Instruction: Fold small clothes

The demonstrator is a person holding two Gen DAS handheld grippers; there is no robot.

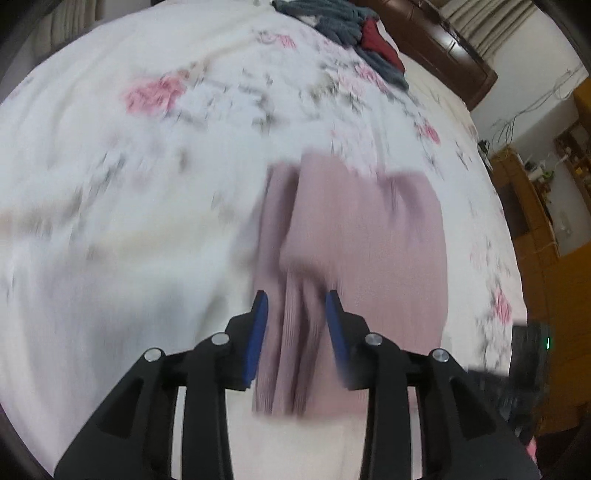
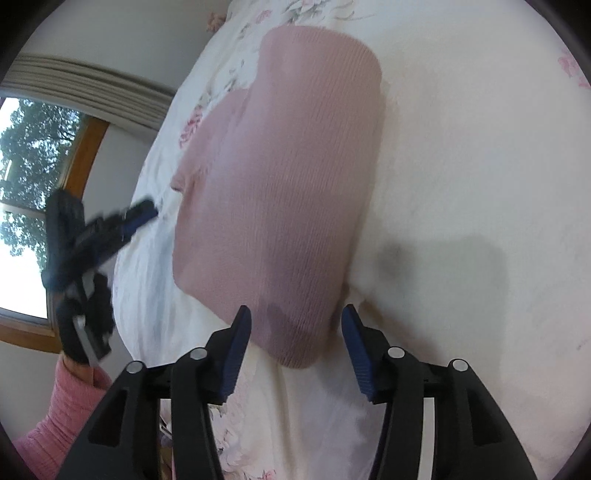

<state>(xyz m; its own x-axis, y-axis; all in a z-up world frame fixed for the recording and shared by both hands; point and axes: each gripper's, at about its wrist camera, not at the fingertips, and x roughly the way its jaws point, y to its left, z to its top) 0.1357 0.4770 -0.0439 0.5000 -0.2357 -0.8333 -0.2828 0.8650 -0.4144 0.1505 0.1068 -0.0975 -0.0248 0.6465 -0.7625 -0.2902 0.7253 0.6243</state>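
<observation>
Right gripper (image 2: 295, 319): closest thing in its own view, jaws spread wide with nothing between the blue pads, hovering right at the near corner of the pink top.
Left gripper (image 1: 297, 301): in its own view the jaws stand apart too, with bunched pink fabric running up between the pads. That frame is pretty motion-blurred, so I can't tell whether the pads actually touch the cloth. In the right wrist view the same gripper (image 2: 142, 214) shows up at the left, just beside the top's edge, tips apart from the fabric there.
Hand: a black-gloved hand (image 2: 79, 317) holds the left tool, with a pink ribbed sleeve (image 2: 62, 410) below it.
Pink top (image 2: 284, 192): small ribbed knit piece lying on the bed, partly folded. From the right view it looks like a mostly flat block with one short sleeve sticking out toward the left side. From the left view (image 1: 354, 236) it looks more rumpled, with long creases near the gripper.
Bed (image 2: 461, 166): white cover with a pink and grey flower print, wrinkled around the top.
Clothes pile (image 1: 351, 29): way at the far end of the bed, grey-blue fuzzy stuff with something dark red tucked in.
Headboard (image 1: 450, 48): dark brown wood, behind the pile.
Window (image 2: 26, 184): wood frame, trees outside, off to the left in the right wrist view.
</observation>
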